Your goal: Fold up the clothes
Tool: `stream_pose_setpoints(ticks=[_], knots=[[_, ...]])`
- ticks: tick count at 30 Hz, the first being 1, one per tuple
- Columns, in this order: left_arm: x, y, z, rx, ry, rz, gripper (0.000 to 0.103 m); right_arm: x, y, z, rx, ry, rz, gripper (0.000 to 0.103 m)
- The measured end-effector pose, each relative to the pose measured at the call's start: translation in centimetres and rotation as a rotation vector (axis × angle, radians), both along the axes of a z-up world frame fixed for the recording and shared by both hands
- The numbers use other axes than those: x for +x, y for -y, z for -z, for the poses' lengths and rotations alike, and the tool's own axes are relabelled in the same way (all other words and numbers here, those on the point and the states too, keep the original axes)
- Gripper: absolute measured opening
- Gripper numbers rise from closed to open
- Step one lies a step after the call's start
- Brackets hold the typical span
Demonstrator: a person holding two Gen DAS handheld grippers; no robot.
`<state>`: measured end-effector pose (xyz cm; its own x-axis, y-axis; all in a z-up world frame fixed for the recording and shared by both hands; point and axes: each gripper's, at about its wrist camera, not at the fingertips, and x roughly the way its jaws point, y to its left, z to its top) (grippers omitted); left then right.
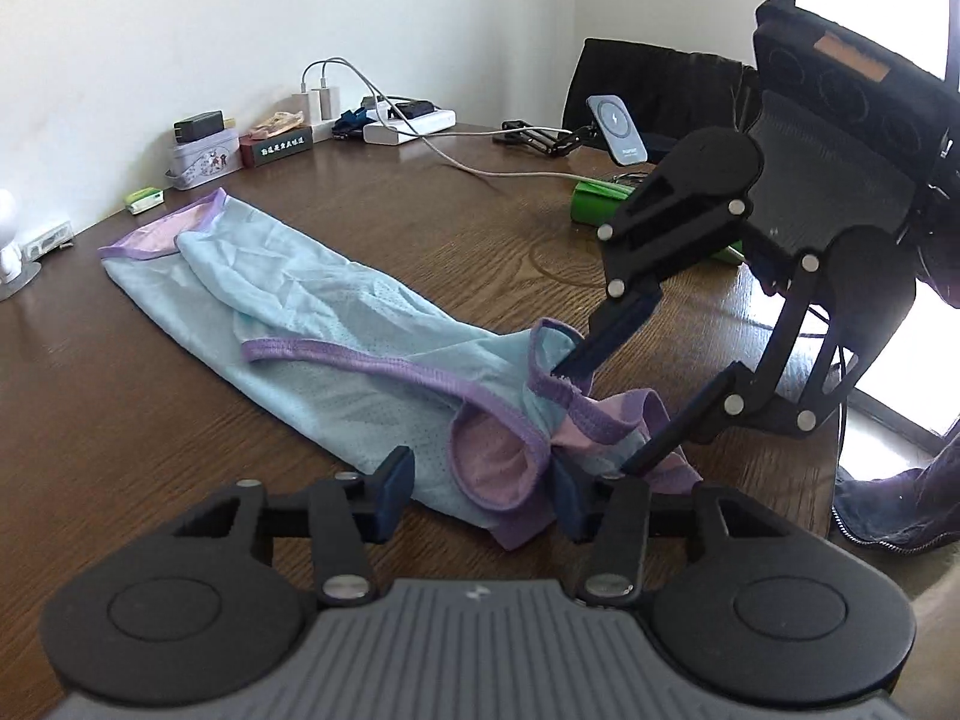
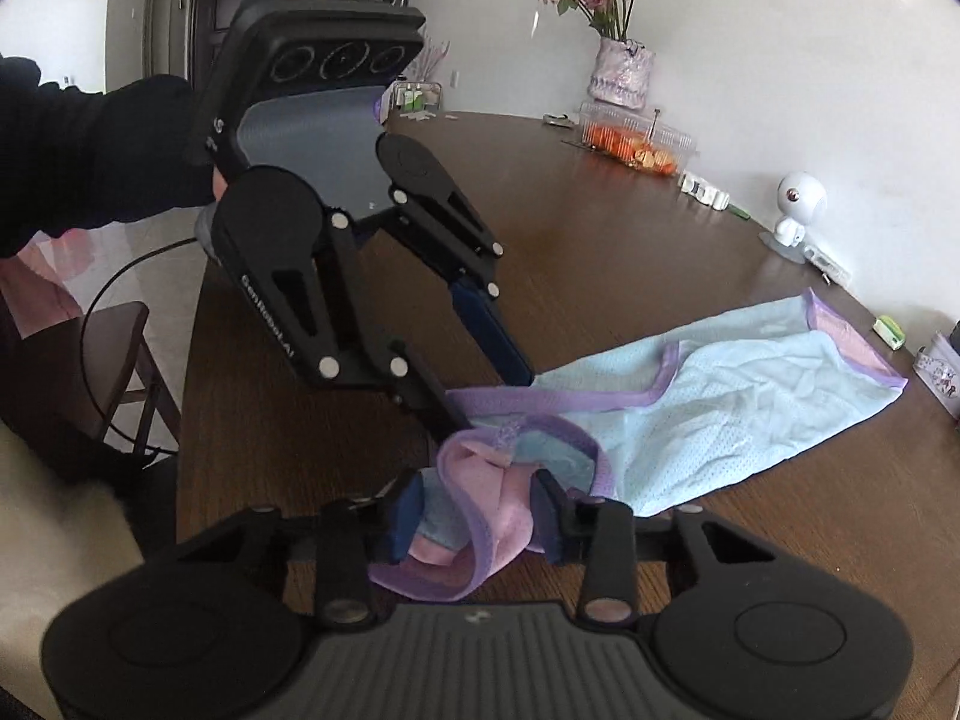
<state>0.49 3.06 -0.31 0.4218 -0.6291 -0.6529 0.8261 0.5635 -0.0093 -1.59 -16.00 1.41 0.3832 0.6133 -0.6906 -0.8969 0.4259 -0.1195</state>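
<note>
A light blue mesh tank top (image 1: 336,324) with purple trim and pink lining lies folded lengthwise on the brown wooden table (image 1: 150,432); it also shows in the right wrist view (image 2: 738,402). My left gripper (image 1: 483,495) is open, its jaws straddling the pink-lined strap end nearest me. My right gripper (image 2: 480,519) is open around the bunched purple and pink strap fabric (image 2: 480,480). In the left wrist view the right gripper (image 1: 591,414) reaches down from the right onto the same strap end. In the right wrist view the left gripper (image 2: 480,396) comes in from the left.
Along the far wall stand a tin (image 1: 201,159), chargers and a power strip (image 1: 408,126) with cables, a phone stand (image 1: 618,129) and a green object (image 1: 594,204). The other end holds a flower vase (image 2: 621,75), a food container (image 2: 636,138) and a white figurine (image 2: 795,210). A chair (image 2: 102,372) stands beside the table.
</note>
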Motion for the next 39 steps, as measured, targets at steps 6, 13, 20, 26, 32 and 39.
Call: stream_pose_setpoints(ticks=[6, 13, 20, 26, 32, 39], knots=[[-0.5, -1.2, -1.0, 0.0, 0.016, 0.059, 0.049, -1.0, 1.8, -1.7, 0.036, 0.037, 0.006, 0.038], [-0.7, 0.5, -0.1, 0.066, 0.051, 0.159, 0.063, 0.3, 1.7, -1.2, 0.007, 0.043, -0.007, 0.074], [1.6, 0.0, 0.4, 0.013, -0.043, 0.141, 0.02, 1.4, 1.0, 0.4, -0.015, -0.037, -0.081, 0.044], [0.5, -0.8, -0.1, 0.022, -0.073, 0.132, 0.011, 0.5, 1.0, 0.6, -0.002, -0.093, -0.086, 0.012], [-5.6, -1.8, -0.5, 0.027, -0.102, 0.144, 0.01, -3.8, 1.4, 0.3, 0.012, -0.142, -0.097, 0.01], [-12.0, -2.5, -1.9, 0.001, -0.084, 0.171, 0.006, -10.1, 1.9, -1.4, 0.055, -0.129, -0.098, 0.008]])
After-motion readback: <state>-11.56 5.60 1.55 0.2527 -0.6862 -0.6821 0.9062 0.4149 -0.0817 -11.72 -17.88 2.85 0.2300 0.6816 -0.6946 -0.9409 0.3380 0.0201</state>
